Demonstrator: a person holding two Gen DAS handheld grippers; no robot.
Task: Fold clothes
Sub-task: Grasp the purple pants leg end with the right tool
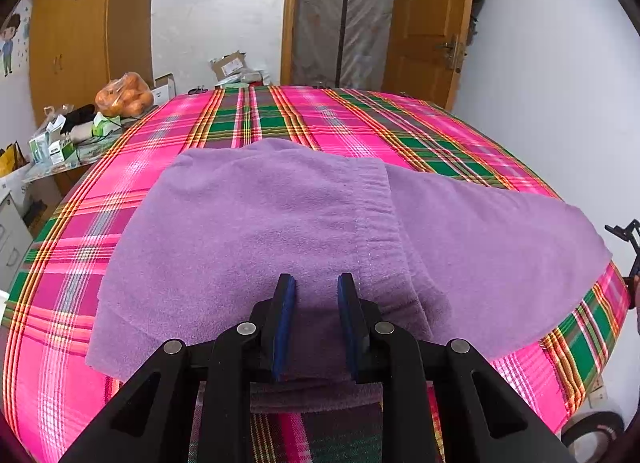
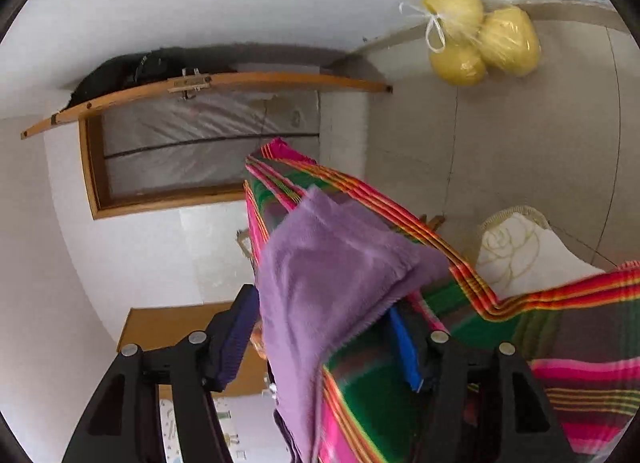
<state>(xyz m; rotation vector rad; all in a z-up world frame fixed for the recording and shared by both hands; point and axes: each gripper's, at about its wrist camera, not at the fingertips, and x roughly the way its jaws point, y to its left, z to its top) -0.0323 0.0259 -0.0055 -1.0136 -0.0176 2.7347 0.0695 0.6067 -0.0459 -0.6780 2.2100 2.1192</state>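
Note:
A purple fleece garment (image 1: 280, 223) lies spread on a bed covered by a pink and green plaid sheet (image 1: 320, 115). Its ribbed hem (image 1: 374, 223) runs down the middle. My left gripper (image 1: 316, 283) hovers over the garment's near edge, its blue-padded jaws a little apart and nothing between them. My right gripper (image 2: 320, 319) is turned sideways at the bed's edge, jaws wide open, with an end of the purple garment (image 2: 328, 275) and the plaid sheet (image 2: 400, 343) lying between them. The right gripper's frame shows at the far right of the left wrist view (image 1: 630, 247).
A side table (image 1: 68, 151) with boxes and a bag of oranges (image 1: 124, 95) stands left of the bed. A wooden door (image 1: 424, 23) and a wardrobe (image 1: 68, 31) are behind. A bag of yellow fruit (image 2: 480, 39) and a floral cushion (image 2: 516, 247) lie on the floor.

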